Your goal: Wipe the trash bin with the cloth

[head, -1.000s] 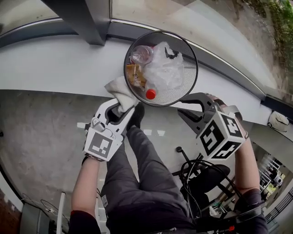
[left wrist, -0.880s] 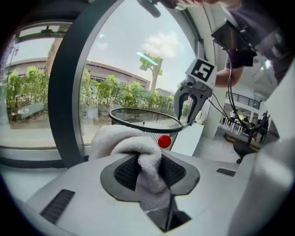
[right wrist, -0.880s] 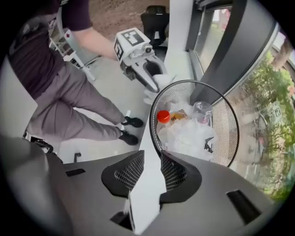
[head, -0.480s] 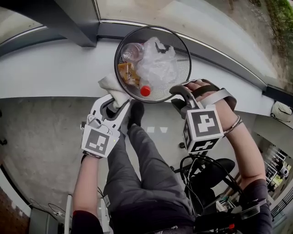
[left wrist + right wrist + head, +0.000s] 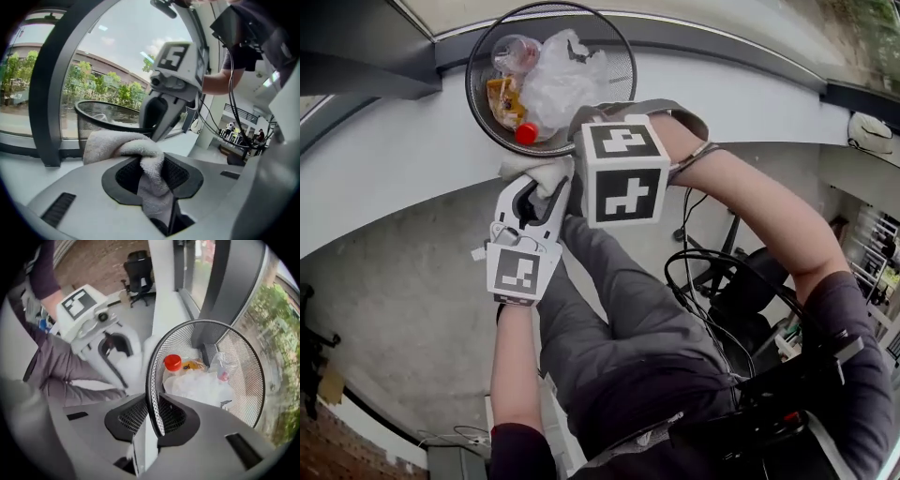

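Observation:
A black wire-mesh trash bin stands on a white ledge, holding a red-capped bottle, a clear bag and a plastic cup. My right gripper sits astride the bin's near rim; its jaws are closing, with the mesh wall pressed between the pads. My left gripper is shut on a white cloth, which bunches out ahead of the jaws. In the head view the cloth lies against the outside of the bin just below its rim, left of the right gripper.
A dark grey window pillar rises at the left behind the bin. The white ledge runs along the window. Below it are the person's legs, black cables and an office chair.
The right gripper has swung left from beside the bin onto its near rim and closed on it. The left gripper still holds the cloth against the bin's outside.

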`<move>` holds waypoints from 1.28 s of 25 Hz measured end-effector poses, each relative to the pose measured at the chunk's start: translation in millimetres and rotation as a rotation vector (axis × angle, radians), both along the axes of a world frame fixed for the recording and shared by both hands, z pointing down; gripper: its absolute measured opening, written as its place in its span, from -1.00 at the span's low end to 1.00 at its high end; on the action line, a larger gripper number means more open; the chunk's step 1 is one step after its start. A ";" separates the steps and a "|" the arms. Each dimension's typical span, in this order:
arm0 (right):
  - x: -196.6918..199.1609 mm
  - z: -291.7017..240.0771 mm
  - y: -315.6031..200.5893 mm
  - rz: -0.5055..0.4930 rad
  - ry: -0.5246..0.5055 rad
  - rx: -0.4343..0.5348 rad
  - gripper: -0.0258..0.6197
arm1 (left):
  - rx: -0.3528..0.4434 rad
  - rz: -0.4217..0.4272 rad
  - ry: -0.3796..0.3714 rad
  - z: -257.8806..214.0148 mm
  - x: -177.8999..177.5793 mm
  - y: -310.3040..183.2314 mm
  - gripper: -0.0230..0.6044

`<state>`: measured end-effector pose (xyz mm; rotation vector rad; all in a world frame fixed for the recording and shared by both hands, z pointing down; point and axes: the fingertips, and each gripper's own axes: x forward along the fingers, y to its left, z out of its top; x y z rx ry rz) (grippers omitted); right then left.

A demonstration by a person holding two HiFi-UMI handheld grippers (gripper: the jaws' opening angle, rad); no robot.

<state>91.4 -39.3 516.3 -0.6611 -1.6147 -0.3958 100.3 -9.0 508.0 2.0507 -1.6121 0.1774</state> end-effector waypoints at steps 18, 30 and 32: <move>39.1 -47.8 -18.9 -0.077 -0.020 -0.008 -0.58 | -0.059 -0.115 -0.024 22.1 -41.3 17.7 -0.63; 48.2 -0.8 -28.8 -0.315 0.037 0.176 -0.75 | -0.007 -0.125 -0.018 8.0 -43.7 5.5 -0.63; 39.5 -1.6 -10.2 -0.242 0.026 0.106 -0.79 | -0.002 -0.081 -0.013 8.2 -27.7 7.1 -0.63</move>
